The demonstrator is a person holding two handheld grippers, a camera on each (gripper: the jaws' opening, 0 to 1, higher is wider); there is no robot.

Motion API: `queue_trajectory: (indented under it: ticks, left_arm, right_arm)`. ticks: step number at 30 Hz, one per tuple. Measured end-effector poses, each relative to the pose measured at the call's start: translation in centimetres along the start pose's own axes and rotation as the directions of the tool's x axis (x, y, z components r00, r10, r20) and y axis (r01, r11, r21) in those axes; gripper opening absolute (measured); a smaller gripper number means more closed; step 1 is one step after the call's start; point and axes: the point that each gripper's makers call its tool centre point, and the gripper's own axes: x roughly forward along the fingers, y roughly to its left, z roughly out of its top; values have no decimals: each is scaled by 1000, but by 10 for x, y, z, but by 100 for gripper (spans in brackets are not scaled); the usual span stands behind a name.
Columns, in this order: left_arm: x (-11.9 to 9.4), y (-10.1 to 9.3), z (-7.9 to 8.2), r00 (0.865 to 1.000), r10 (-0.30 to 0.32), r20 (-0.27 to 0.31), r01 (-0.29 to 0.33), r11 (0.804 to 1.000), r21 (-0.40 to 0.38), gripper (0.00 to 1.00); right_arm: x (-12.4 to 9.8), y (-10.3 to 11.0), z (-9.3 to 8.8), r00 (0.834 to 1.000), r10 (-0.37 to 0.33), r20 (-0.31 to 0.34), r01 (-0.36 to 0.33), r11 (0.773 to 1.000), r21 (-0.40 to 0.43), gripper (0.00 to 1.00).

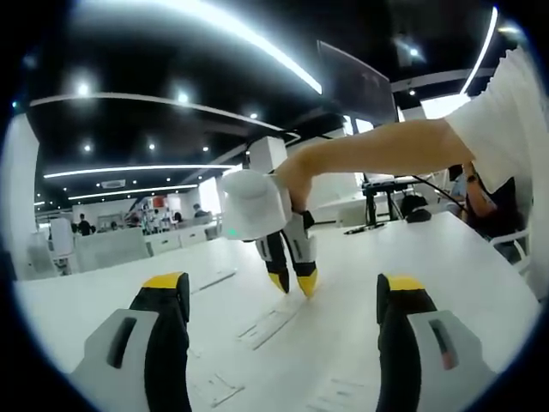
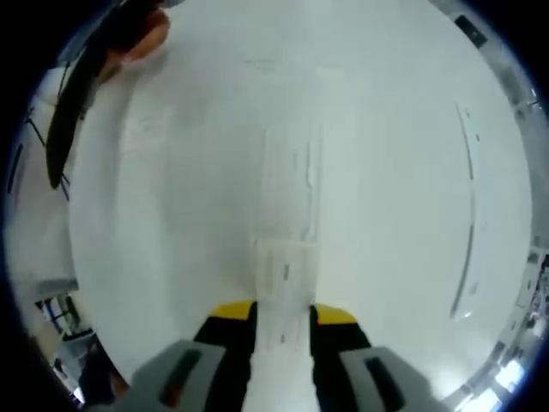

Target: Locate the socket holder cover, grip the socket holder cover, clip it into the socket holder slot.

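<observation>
The right tool (image 2: 283,316) hides the near end of the blurred, pale socket holder (image 2: 290,215).

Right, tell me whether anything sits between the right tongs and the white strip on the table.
Nothing visible does. In the right gripper view, the right tongs straddle the near end of the white strip, which lies flat on the white table, with only bare tabletop around it.

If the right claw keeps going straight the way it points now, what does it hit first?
Most likely the long white cover strip lying on the white table. The right claw points down at it, its jaws open on either side of the strip's near end. Depth is unclear, so I cannot tell if they already touch.
</observation>
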Motion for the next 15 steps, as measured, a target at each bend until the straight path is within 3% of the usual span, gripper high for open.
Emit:
queue_trajectory:
  ticks: [15]
  left_arm:
    - [1,0,-2,1000,1,-8,0,1000,9,89]
  right_arm:
    - [-2,-11,3,1000,0,6,0,1000,-5,26]
